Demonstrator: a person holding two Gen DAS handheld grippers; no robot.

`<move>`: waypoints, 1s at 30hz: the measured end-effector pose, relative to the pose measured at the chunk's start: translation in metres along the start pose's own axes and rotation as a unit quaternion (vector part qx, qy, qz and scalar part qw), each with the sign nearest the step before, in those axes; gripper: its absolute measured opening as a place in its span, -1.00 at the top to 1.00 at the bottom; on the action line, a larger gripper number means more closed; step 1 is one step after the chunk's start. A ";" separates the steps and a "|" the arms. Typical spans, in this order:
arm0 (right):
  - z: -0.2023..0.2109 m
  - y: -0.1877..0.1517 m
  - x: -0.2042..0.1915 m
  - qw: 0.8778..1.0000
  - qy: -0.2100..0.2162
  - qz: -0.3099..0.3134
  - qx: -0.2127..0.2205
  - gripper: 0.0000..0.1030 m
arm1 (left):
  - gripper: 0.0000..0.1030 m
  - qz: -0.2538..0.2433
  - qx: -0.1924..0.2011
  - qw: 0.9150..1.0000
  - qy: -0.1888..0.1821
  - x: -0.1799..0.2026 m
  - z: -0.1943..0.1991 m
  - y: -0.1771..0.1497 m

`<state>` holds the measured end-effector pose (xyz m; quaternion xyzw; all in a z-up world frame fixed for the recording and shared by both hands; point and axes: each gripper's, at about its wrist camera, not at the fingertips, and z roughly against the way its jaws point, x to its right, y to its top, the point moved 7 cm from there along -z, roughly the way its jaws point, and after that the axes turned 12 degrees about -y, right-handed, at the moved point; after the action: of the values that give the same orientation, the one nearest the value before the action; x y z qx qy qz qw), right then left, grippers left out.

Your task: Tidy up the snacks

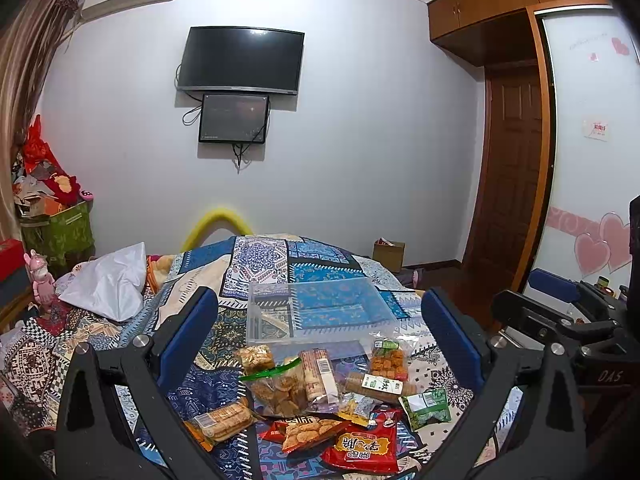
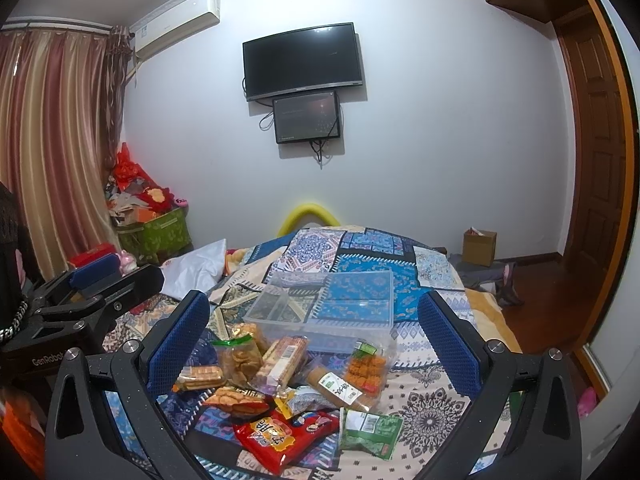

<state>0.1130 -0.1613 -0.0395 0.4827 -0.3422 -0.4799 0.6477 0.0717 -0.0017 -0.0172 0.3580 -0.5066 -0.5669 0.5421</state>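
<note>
A pile of snack packets lies on the patterned bedspread: a red packet, a green packet, a zip bag of biscuits, a biscuit sleeve and others. Behind them stands an empty clear plastic box. My left gripper is open and empty, held above the pile. My right gripper is open and empty, also above the pile. Each gripper shows at the edge of the other's view.
A white cloth lies on the bed's left side. A green storage box piled with red items stands by the curtain. A cardboard box sits on the wood floor by the door. A TV hangs on the far wall.
</note>
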 end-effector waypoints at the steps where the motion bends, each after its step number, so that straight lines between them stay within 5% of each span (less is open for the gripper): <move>1: 0.000 0.000 0.000 1.000 0.000 0.000 0.000 -1.00 | -1.00 0.000 0.000 1.000 0.000 0.000 -0.001 0.000; 18: -0.011 -0.009 0.003 1.000 -0.003 -0.002 -0.014 -1.00 | -1.00 0.004 -0.015 1.000 0.001 -0.005 -0.007 -0.009; 30: -0.044 -0.053 0.027 0.996 -0.020 -0.003 -0.087 -1.00 | -0.96 0.035 -0.095 0.995 0.023 -0.047 -0.038 -0.060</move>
<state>0.1453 -0.1776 -0.1034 0.4156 -0.3106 -0.5192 0.6792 0.1000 0.0312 -0.0903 0.2997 -0.4503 -0.5846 0.6047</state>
